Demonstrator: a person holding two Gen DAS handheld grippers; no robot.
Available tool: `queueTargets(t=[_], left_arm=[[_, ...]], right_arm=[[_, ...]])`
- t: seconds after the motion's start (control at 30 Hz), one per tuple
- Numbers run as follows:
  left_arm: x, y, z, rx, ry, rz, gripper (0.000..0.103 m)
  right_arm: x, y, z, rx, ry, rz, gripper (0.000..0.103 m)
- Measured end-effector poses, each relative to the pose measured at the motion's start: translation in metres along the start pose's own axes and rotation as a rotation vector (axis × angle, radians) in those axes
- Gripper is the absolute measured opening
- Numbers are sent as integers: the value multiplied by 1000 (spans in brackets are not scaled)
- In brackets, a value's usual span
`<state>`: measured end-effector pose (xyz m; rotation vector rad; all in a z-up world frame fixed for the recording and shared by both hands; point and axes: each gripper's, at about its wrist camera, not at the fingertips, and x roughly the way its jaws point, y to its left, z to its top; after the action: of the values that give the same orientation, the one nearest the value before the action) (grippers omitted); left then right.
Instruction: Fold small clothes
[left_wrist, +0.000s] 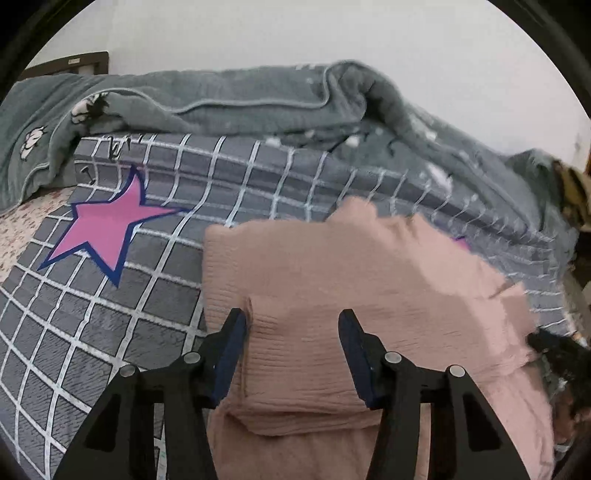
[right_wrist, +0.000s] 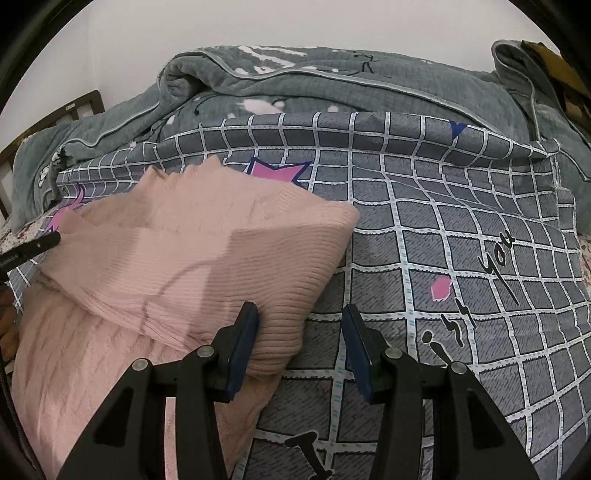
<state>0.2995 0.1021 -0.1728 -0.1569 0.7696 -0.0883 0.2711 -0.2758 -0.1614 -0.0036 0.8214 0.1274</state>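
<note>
The left tool (left_wrist: 291, 321) sat low in its view, jaws apart and holding nothing, straddling a folded-over flap of the pink sweater (left_wrist: 332, 280), which ran toward the right edge. The right tool's tip (left_wrist: 554, 345) poked in at the far right, blurred. In the other view the right tool (right_wrist: 299, 317) stood open and empty, its left pad beside the sweater's ribbed cuff (right_wrist: 273, 347); the sweater lay left on the checked blanket (right_wrist: 461, 240), its lower end cut off.
</note>
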Motion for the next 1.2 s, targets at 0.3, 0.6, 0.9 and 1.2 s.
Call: queueTargets(t=[0.3, 0.6, 0.9, 1.2], left_arm=[[10, -2, 0, -5, 39, 64, 45], [-5, -2, 5, -2, -30, 40, 6], [-13, 6, 19, -86, -89, -1, 5], [9, 5, 8, -61, 25, 80, 9]], right_arm=[[0, 2, -1, -11, -6, -16, 46], [0, 2, 0, -9, -5, -3, 46], [-20, 5, 10, -11, -108, 42, 46], [6, 0, 4, 15, 5, 16, 47]])
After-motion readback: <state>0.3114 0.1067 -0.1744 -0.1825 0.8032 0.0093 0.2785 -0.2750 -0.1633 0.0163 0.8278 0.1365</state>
